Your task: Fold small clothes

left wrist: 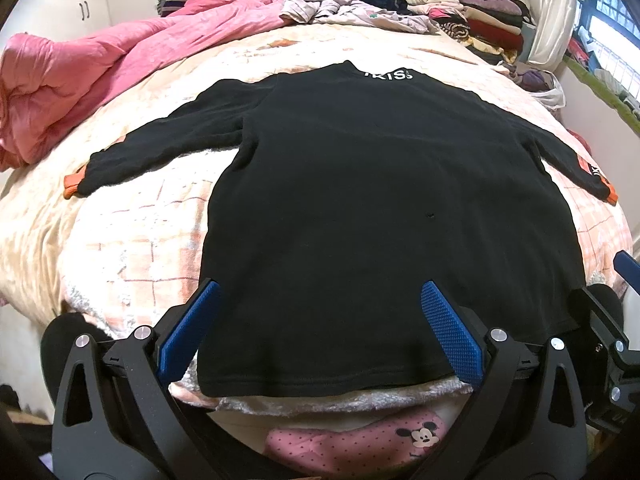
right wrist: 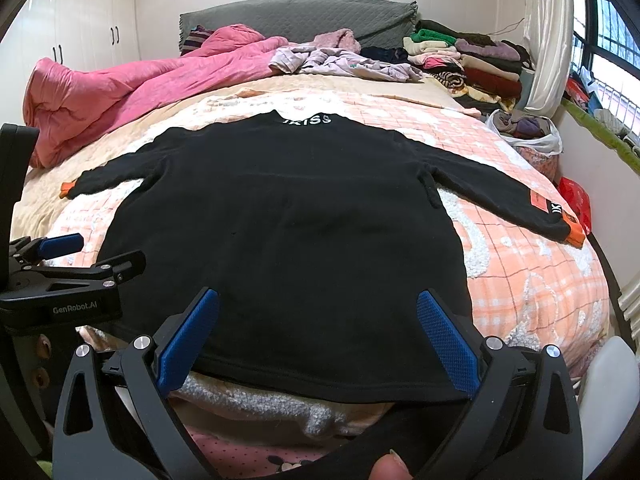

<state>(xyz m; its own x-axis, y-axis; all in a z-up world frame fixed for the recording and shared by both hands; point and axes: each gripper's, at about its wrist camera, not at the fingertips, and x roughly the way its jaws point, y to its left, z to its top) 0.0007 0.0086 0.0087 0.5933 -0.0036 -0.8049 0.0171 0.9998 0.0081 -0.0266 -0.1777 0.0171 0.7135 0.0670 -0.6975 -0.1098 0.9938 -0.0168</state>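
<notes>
A black long-sleeved top lies flat and spread on the bed, hem toward you, collar with white lettering at the far end, both sleeves stretched outward. Each sleeve ends in an orange cuff. Your left claw hovers over the near hem, its blue fingers spread wide, gripping nothing. Your right claw sits likewise over the hem, spread apart and empty; the left claw shows at the left edge of the right wrist view. The top rests on a peach checked blanket. A pink quilt is bunched at the far left of the bed, loose pale garments lie near the grey headboard, and folded clothes are stacked at the far right.
</notes>
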